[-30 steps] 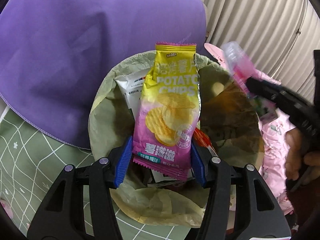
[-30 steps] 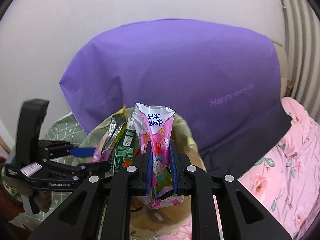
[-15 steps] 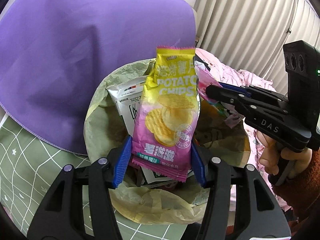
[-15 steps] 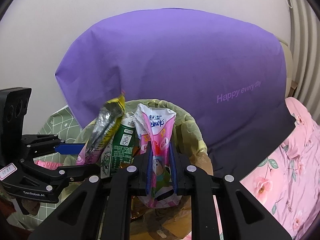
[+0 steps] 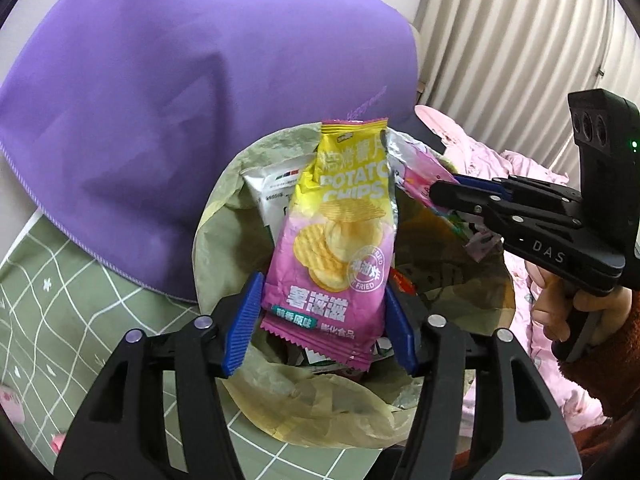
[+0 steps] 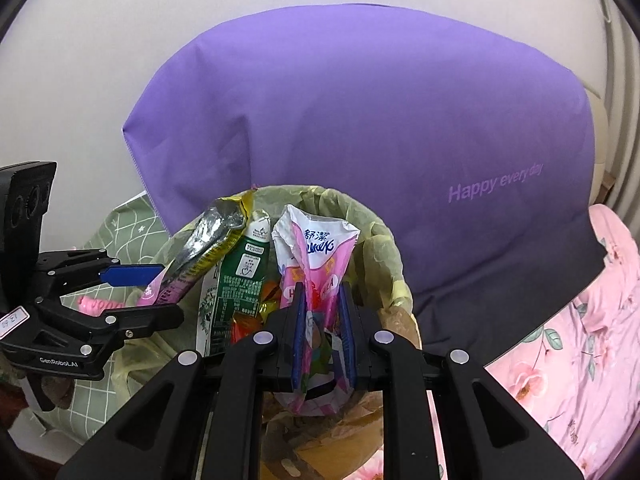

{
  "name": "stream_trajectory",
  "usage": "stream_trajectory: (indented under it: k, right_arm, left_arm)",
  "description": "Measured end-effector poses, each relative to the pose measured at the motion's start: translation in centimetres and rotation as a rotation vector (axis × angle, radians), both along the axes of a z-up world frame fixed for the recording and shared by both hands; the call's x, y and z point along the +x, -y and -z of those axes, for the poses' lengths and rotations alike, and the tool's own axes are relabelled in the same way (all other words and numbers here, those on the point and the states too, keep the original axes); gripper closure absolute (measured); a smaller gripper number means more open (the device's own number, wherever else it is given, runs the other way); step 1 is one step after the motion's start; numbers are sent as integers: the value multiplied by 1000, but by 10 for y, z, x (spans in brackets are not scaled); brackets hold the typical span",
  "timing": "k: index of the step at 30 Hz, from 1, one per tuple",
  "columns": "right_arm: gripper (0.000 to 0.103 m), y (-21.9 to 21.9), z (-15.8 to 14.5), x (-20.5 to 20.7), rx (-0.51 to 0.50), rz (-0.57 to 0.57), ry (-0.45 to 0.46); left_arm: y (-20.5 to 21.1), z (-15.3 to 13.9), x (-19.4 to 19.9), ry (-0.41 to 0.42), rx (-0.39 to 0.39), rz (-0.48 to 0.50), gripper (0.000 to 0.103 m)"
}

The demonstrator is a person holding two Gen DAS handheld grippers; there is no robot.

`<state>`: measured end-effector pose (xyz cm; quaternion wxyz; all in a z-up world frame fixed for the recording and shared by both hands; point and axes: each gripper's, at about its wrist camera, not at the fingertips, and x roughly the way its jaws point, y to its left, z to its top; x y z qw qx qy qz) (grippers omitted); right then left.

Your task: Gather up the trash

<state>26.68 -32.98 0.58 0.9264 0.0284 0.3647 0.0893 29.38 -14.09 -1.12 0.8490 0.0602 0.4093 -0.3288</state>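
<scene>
My left gripper [image 5: 320, 316] is shut on a yellow and pink potato chips bag [image 5: 336, 236], holding it upright over the open trash bin lined with a pale green bag [image 5: 224, 216]. My right gripper [image 6: 323, 320] is shut on a pink and white tissue wrapper [image 6: 316, 252] above the same bin [image 6: 384, 248]. The right gripper also shows in the left wrist view [image 5: 448, 196], and the left gripper in the right wrist view [image 6: 156, 292]. A green and white carton [image 6: 240, 284] and other wrappers lie in the bin.
A large purple pillow [image 6: 380, 128] stands right behind the bin against a white wall. Pink floral fabric [image 6: 580, 352] lies to the right, green checked bedding [image 5: 52, 312] to the left. A ribbed curtain [image 5: 520, 40] hangs at the far right.
The right gripper has carried the tissue wrapper in over the bin, beside the chips bag. The left gripper has stayed shut on the chips bag, shifting only slightly.
</scene>
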Motion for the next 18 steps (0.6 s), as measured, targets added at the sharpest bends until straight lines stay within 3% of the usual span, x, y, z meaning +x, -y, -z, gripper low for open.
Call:
stream_trajectory:
  k: [3,6,10,14,18]
  right_arm:
    - [84,1,3,-2,15,2,-11]
    - [66,0,0,-9,26,12,8]
    - [57,-2,-3,-18,35,72,23]
    - [49,-8,-5,-31,45,121,32]
    - [48,-28,-11,-48,12,133,44]
  left_arm:
    - [-5,1,-4,-4,-27,-10,40]
    - [-9,-4,-10,10,-47,0,33]
    - [-18,-10,-22,45,-57,8,29]
    - [-41,-18,-44,84,-75,-58,28]
    - [-78,-22,-69,120,-68,-158,25]
